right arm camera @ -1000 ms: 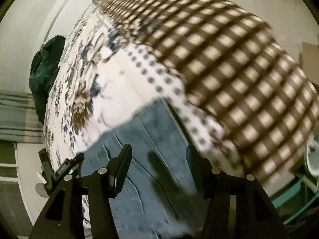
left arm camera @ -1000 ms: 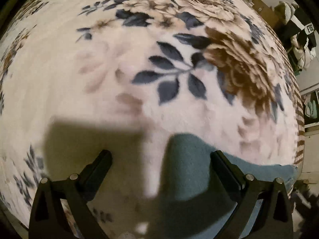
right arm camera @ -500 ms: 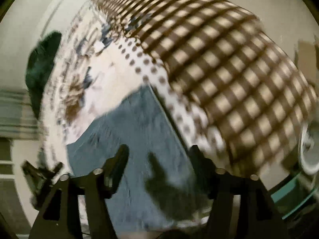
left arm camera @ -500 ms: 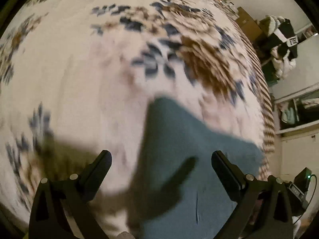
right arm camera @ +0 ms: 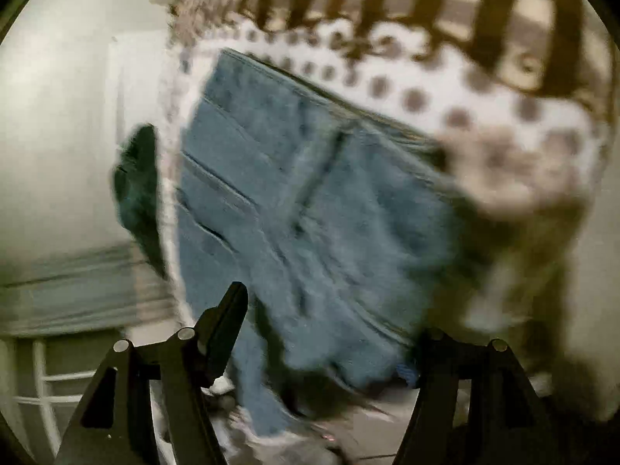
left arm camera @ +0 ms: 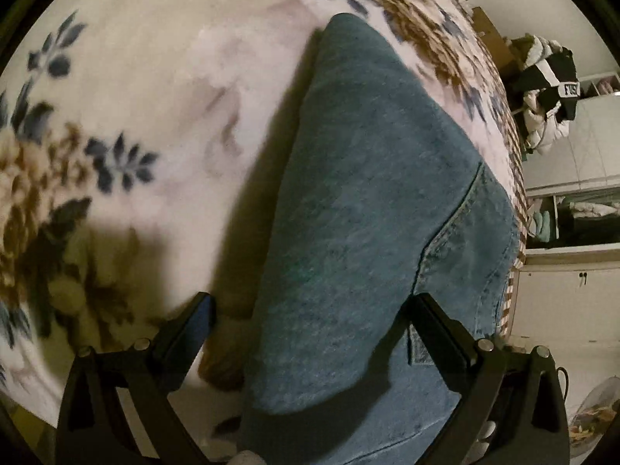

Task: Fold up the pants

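Blue denim pants lie folded on a floral blanket; their narrow end points away and a stitched seam shows at the right. My left gripper is open, its fingers wide apart just above the near part of the denim. In the blurred right wrist view the same pants lie near the bed's edge, with folded layers showing along the far side. My right gripper is open over the near edge of the pants. Neither gripper holds cloth.
A brown checked and dotted cover lies beyond the pants. A dark green garment hangs at the bed's left edge. Piled clothes and shelves stand to the right of the bed.
Both grippers have pulled back and swung. The pants now fill far more of both views. The right jaws have opened wider. The right view is blurred by motion.
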The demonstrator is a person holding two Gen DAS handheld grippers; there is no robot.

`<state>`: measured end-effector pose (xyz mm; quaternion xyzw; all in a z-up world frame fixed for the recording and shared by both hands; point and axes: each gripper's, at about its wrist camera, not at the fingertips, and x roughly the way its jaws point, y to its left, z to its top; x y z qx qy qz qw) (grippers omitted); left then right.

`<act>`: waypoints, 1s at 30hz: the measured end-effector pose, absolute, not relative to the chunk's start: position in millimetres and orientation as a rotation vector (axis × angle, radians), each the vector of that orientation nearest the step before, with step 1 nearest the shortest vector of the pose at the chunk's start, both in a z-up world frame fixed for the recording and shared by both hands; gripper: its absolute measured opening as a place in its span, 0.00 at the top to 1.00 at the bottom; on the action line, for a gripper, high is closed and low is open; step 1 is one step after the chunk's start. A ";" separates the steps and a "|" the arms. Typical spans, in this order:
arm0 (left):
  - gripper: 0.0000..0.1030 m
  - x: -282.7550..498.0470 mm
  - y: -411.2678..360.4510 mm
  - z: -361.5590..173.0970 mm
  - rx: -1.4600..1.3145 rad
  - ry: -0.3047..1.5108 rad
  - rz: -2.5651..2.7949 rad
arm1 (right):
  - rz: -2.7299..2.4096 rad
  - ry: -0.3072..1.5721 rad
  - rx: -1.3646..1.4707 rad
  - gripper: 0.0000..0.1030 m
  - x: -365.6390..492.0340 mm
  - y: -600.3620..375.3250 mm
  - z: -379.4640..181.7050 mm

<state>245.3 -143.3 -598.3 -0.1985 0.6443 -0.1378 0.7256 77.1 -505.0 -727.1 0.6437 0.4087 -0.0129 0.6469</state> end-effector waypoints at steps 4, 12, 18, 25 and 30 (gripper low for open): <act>0.00 250.8 -150.0 -600.2 -0.434 1.423 -0.309 | 0.008 0.859 1.516 0.32 86.1 -498.5 -724.7; 0.03 258.0 -152.8 -603.4 -0.475 1.365 -0.315 | 0.015 0.901 1.449 0.41 103.0 -485.5 -731.6; 0.66 257.2 -158.6 -585.1 -0.517 1.333 -0.360 | -0.036 0.921 1.357 0.69 113.3 -469.9 -706.6; 0.76 255.6 -156.1 -528.4 -0.499 1.272 -0.365 | -0.012 0.888 1.245 0.74 130.7 -457.0 -635.1; 0.77 274.0 -144.5 -485.1 -0.526 1.224 -0.364 | 0.048 0.864 1.209 0.74 149.2 -461.8 -587.8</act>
